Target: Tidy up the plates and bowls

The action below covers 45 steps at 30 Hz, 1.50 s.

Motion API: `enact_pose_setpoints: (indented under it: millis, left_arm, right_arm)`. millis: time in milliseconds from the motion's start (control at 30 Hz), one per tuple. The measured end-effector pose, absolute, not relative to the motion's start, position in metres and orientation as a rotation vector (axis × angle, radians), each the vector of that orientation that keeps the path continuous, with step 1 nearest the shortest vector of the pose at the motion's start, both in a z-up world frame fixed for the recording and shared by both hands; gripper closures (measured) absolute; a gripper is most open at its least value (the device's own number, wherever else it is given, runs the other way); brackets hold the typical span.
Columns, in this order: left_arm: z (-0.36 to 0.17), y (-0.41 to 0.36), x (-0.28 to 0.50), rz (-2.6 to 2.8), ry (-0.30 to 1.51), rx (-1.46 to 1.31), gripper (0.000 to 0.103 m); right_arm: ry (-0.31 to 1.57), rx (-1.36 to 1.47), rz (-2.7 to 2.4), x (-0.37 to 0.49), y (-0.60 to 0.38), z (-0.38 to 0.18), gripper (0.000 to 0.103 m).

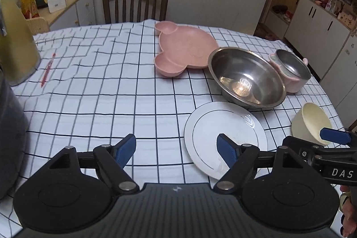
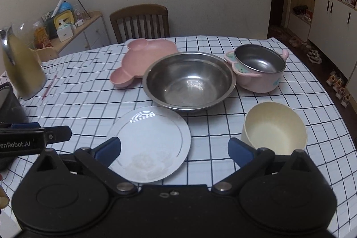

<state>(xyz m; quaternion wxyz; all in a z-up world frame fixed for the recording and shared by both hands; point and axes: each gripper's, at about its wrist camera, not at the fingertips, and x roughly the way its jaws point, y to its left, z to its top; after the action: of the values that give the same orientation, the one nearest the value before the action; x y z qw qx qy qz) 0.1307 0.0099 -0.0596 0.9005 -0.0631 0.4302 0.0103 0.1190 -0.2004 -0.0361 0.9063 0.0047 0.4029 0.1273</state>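
Note:
A white plate (image 1: 223, 133) (image 2: 151, 142) lies on the checked tablecloth near the front. Behind it stand a large steel bowl (image 1: 247, 77) (image 2: 189, 79), a pink mouse-shaped divided plate (image 1: 185, 48) (image 2: 142, 55) and a pink-cased steel bowl (image 1: 290, 66) (image 2: 258, 66). A cream bowl (image 1: 312, 124) (image 2: 274, 128) stands at the right. My left gripper (image 1: 176, 146) is open and empty, its right finger over the white plate's near edge. My right gripper (image 2: 174, 151) is open and empty, between the white plate and the cream bowl.
A yellow-green jug (image 1: 15, 37) (image 2: 22, 66) and a red pen (image 1: 48, 70) (image 2: 50, 86) lie at the table's left. A wooden chair (image 1: 133, 1) stands behind the table. A dark object (image 1: 11, 126) is at the near left edge. Cabinets line the right wall.

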Motion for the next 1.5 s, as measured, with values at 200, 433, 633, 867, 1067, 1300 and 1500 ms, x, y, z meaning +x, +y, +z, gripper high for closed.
enact_pose_setpoints:
  millis: [200,433,633,867,1067,1300,1500]
  left_arm:
    - [-0.087,0.008,0.161,0.053,0.971,-0.150,0.024]
    - [-0.110,0.009,0.182,0.064,1.039,-0.207,0.024]
    - [-0.117,0.007,0.191,0.046,1.058,-0.246,0.028]
    - [-0.126,0.008,0.198,0.037,1.097,-0.286,0.059]
    - [-0.131,0.014,0.200,0.045,1.108,-0.350,0.071]
    - [-0.135,0.023,0.200,0.060,1.119,-0.441,0.080]
    - [-0.135,0.026,0.196,0.051,1.107,-0.492,0.090]
  right_arm:
    - [0.883,0.004,0.276,0.148,-0.205,-0.055,0.004]
    - [0.970,0.026,0.312,0.179,-0.203,-0.079,0.014]
    - [1.040,0.072,0.352,0.195,-0.204,-0.093,0.027]
    - [1.090,0.117,0.383,0.205,-0.208,-0.101,0.048]
    - [1.119,0.165,0.395,0.211,-0.215,-0.106,0.061]
    - [1.142,0.213,0.393,0.218,-0.221,-0.108,0.074]
    - [1.166,0.270,0.396,0.221,-0.226,-0.112,0.086]
